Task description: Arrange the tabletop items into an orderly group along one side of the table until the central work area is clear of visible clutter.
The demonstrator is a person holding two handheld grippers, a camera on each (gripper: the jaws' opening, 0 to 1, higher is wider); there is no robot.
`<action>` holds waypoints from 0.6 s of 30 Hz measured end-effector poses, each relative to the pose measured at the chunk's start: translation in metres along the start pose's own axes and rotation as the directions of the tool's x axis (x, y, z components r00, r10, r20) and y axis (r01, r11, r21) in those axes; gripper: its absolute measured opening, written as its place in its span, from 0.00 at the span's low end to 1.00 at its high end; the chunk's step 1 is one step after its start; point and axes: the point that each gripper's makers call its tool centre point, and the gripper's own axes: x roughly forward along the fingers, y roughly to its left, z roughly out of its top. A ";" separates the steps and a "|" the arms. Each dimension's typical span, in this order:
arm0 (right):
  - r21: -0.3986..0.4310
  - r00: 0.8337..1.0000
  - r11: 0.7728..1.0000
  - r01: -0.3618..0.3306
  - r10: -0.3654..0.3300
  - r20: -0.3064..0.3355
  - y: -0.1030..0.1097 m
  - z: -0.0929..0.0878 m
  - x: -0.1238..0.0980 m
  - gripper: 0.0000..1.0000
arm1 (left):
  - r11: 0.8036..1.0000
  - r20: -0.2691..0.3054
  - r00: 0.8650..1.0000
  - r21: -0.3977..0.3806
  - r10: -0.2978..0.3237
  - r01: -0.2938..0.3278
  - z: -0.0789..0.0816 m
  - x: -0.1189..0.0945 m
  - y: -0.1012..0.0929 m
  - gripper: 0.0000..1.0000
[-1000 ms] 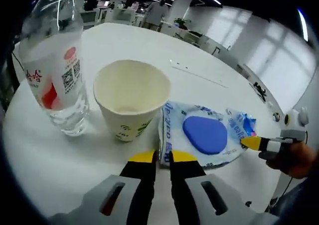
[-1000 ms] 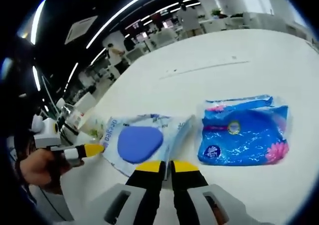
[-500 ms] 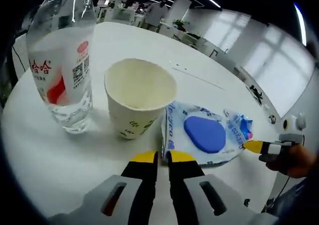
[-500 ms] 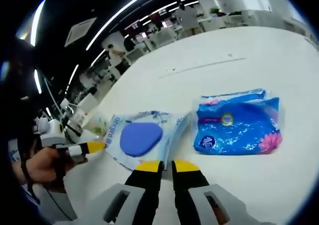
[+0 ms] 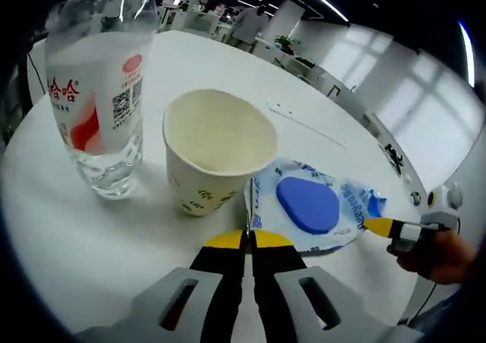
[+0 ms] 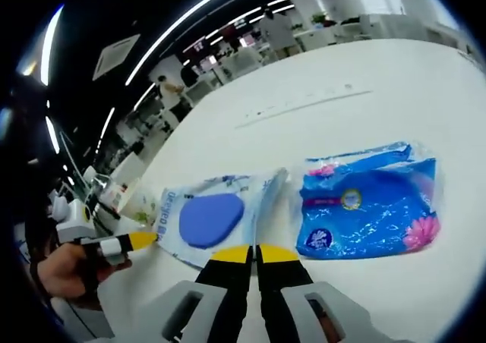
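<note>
Blocked: paper cup (image 5: 216, 161) and water bottle (image 5: 99, 92) stand close together, just beside the wipes pack (image 5: 307, 210) | blue tissue pack (image 6: 368, 206) lies just beside that pack, a narrow gap between | Free: bare white surface (image 5: 220, 62) beyond the cup, wide open.

A large open office lies beyond the white table: ceiling light strips (image 6: 190, 13) curve across the top, bright windows (image 5: 395, 92) fill the upper right, and distant desks (image 6: 228, 58) and standing people (image 5: 247, 20) sit at upper centre.
</note>
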 end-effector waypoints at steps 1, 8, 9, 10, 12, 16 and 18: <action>0.000 1.000 1.000 0.001 -0.001 0.000 -0.001 0.002 0.002 0.00 | 1.000 0.001 1.000 0.000 0.000 0.000 0.001 0.001 0.000 0.00; 0.003 1.000 1.000 0.005 -0.005 0.006 -0.005 0.005 0.004 0.00 | 1.000 0.007 1.000 -0.004 -0.001 0.001 0.003 -0.007 -0.011 0.00; 0.004 1.000 1.000 0.005 -0.005 0.006 -0.007 0.007 0.004 0.00 | 1.000 0.009 1.000 -0.004 -0.003 0.003 0.005 -0.003 -0.008 0.00; 0.005 1.000 1.000 0.004 -0.004 0.007 -0.008 0.007 0.005 0.00 | 1.000 0.011 1.000 -0.004 -0.001 0.001 0.004 -0.009 -0.015 0.00; 0.004 1.000 1.000 0.003 -0.003 0.007 -0.008 0.008 0.004 0.00 | 1.000 0.013 1.000 -0.009 0.000 0.000 0.002 -0.013 -0.019 0.00; 0.012 1.000 1.000 0.007 -0.007 0.003 -0.004 0.005 -0.002 0.02 | 1.000 0.007 1.000 -0.008 0.006 -0.006 0.003 -0.002 -0.004 0.03; 0.013 1.000 1.000 0.009 -0.009 0.003 -0.004 0.004 -0.006 0.04 | 1.000 0.009 1.000 -0.008 0.007 -0.007 0.001 -0.009 -0.009 0.07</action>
